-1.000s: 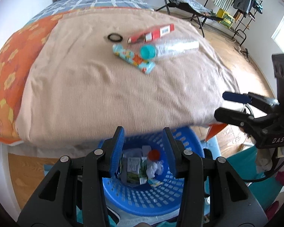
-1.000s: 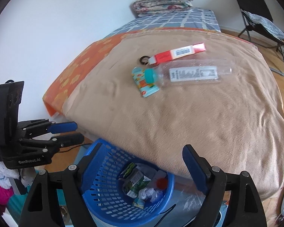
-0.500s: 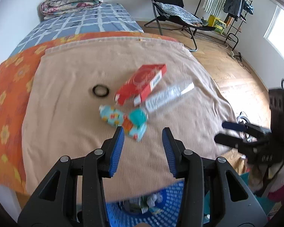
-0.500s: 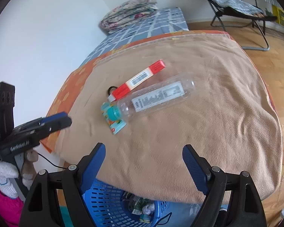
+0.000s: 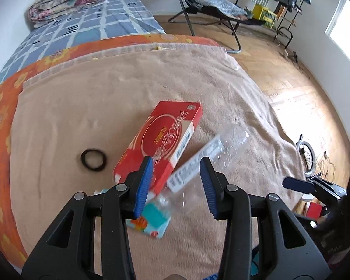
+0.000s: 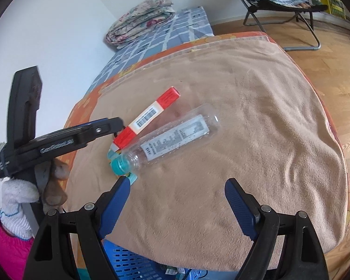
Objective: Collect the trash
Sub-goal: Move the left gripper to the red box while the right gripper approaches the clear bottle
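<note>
A: Where do we see the clear bottle?
B: On the tan blanket, touching the red box. Our left gripper hovers above it, jaws partly apart, empty.
A: Our right gripper?
B: Spread wide, empty, bottle beyond it.

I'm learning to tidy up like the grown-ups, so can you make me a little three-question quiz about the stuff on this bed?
1. True or false: the clear plastic bottle is standing upright on the tan blanket.
2. What colour is the bottle's cap? A) teal B) yellow C) black
3. Fill in: the dark hair tie lies beside the ____ box.

Key:
1. False. It lies on its side.
2. A.
3. Red.
</note>
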Demonstrator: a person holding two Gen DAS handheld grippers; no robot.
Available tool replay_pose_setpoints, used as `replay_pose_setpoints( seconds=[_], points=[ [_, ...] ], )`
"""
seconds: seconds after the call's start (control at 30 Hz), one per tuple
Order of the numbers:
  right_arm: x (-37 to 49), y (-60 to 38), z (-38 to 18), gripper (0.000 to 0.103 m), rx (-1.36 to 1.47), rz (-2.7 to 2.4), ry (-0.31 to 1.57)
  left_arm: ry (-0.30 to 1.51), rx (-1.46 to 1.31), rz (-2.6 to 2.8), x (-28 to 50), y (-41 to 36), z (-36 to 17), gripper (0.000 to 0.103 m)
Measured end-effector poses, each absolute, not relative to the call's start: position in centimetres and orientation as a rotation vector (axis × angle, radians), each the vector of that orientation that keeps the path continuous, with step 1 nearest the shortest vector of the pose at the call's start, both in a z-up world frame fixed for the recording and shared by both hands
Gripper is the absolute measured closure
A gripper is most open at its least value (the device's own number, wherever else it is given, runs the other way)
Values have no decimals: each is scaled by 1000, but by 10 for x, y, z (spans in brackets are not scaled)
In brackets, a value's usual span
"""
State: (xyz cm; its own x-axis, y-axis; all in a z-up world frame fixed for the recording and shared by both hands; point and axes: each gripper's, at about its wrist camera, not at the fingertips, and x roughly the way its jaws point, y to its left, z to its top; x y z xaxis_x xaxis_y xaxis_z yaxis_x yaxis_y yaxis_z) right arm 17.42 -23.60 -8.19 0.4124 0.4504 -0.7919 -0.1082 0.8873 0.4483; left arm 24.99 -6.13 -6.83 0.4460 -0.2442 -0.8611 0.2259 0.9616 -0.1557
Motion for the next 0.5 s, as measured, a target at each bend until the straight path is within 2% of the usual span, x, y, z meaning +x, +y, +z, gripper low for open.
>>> replay_pose_setpoints(
  seconds=[0.17,0.5],
  points=[
    [178,-241,-83,18,381,348,1101,1096,22,-289,269,-79,-81,53],
    [183,-241,-84,18,389,343,1099,1115,191,-216,290,-100,-102,53]
  ],
)
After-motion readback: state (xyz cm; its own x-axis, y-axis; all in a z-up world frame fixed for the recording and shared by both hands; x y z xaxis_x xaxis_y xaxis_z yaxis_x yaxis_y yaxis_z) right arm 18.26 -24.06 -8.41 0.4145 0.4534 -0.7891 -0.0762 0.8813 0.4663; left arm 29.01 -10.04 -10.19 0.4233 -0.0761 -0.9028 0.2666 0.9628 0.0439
